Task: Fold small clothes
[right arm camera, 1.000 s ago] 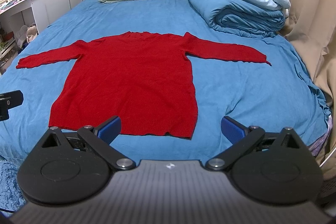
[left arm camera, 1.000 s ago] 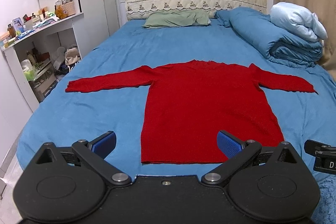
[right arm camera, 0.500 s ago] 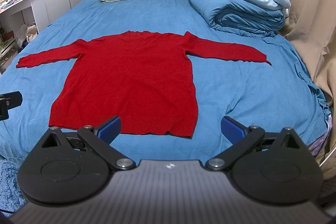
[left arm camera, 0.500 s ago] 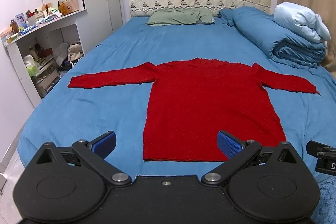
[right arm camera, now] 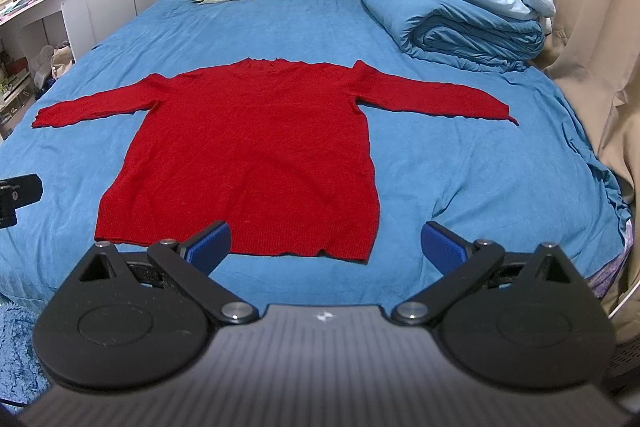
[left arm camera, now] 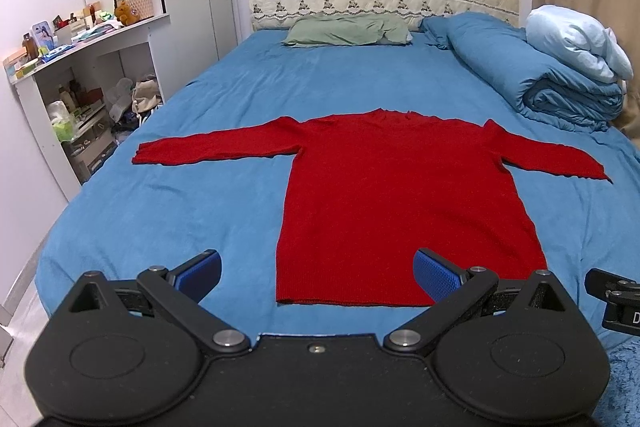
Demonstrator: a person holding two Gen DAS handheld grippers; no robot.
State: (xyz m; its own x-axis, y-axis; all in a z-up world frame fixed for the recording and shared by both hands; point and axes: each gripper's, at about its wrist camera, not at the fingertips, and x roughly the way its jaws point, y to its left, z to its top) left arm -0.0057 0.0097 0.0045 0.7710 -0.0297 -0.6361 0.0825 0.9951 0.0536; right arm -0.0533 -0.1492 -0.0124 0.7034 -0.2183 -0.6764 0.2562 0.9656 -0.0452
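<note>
A red long-sleeved sweater (left arm camera: 400, 195) lies flat on the blue bed sheet (left arm camera: 200, 203), both sleeves spread out, hem toward me. It also shows in the right wrist view (right arm camera: 256, 151). My left gripper (left arm camera: 318, 275) is open and empty, held above the foot of the bed over the hem's left part. My right gripper (right arm camera: 326, 241) is open and empty, over the hem's right corner. Neither touches the sweater.
A rolled blue duvet (left arm camera: 532, 79) with a pale blue one (left arm camera: 576, 41) on top lies at the far right. A green pillow (left arm camera: 348, 31) rests by the headboard. White shelves (left arm camera: 80, 83) stand left of the bed, a beige curtain (right arm camera: 580, 7) to the right.
Both grippers have drawn back slightly and risen, so the sweater sits a bit farther off. Jaws stay open; the sweater has not moved.
</note>
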